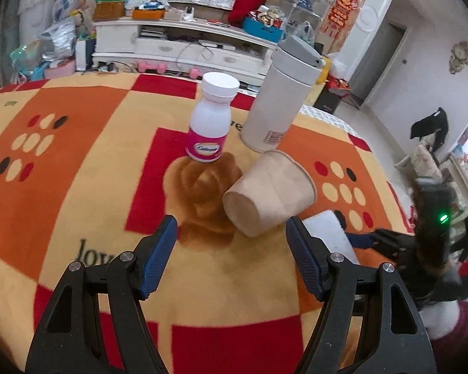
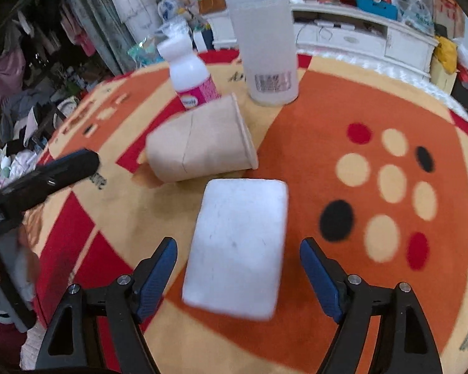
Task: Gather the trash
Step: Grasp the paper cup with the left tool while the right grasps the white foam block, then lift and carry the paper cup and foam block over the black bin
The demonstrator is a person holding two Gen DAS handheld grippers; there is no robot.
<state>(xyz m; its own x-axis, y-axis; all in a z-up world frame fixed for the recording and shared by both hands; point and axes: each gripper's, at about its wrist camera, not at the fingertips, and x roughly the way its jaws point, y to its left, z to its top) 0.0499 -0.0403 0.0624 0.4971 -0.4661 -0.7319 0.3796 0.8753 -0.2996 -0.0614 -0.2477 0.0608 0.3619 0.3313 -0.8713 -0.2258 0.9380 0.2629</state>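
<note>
Your left gripper (image 1: 232, 229) gapes empty just short of the tipped paper cup (image 1: 270, 193). Your right gripper (image 2: 238, 251) stands open, straddling the white block (image 2: 237, 249), pads clear.

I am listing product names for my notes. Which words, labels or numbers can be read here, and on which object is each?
"love", partly cut off: blanket.
Brand on the pink label: pill bottle, blurred, unreadable.
Barcode sticker: white flask, too blurred.
Paper cup, white block: no text.
</note>
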